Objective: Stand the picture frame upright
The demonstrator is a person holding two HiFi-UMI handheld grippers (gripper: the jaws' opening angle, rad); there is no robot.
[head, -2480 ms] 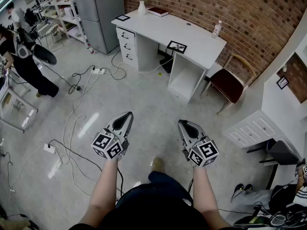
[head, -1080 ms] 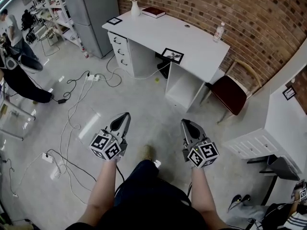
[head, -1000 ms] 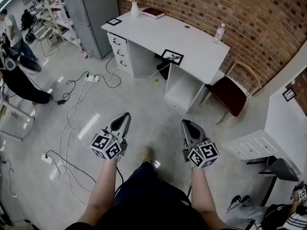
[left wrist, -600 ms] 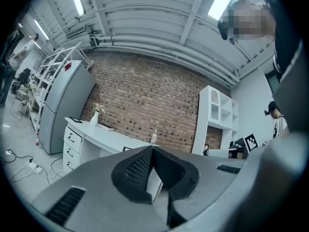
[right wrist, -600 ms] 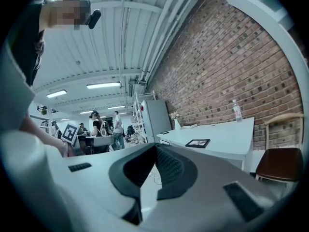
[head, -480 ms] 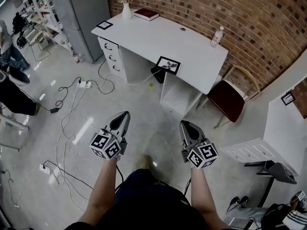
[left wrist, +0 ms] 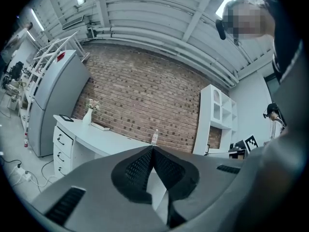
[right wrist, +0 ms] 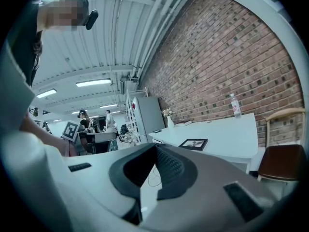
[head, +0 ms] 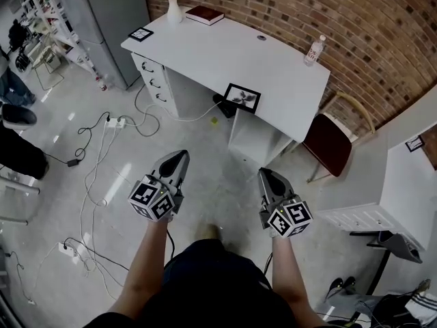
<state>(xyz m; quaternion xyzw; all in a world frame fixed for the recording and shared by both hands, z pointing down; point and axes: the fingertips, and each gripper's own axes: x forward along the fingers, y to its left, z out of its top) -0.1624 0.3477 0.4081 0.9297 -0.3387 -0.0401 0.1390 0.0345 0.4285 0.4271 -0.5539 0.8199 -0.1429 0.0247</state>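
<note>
A black picture frame (head: 242,97) lies flat at the front edge of the white desk (head: 205,50); the right gripper view also shows the frame (right wrist: 193,143) lying flat. Both grippers hang over the floor, well short of the desk. My left gripper (head: 180,157) is shut with nothing in it, its jaws meeting in a point (left wrist: 152,150). My right gripper (head: 263,175) is likewise shut and empty (right wrist: 155,147). A second small frame (head: 141,34) lies on the desk's far left corner.
On the desk stand a vase (head: 171,9), a book (head: 205,15) and a bottle (head: 313,50). A dark red chair (head: 328,142) sits right of the desk. Cables and a power strip (head: 113,121) lie on the floor at left. A white drawer unit (head: 355,214) stands at right.
The person has walked closer to the desk, which now looks larger and nearer. Both grippers have stayed shut and level in front of the body.
</note>
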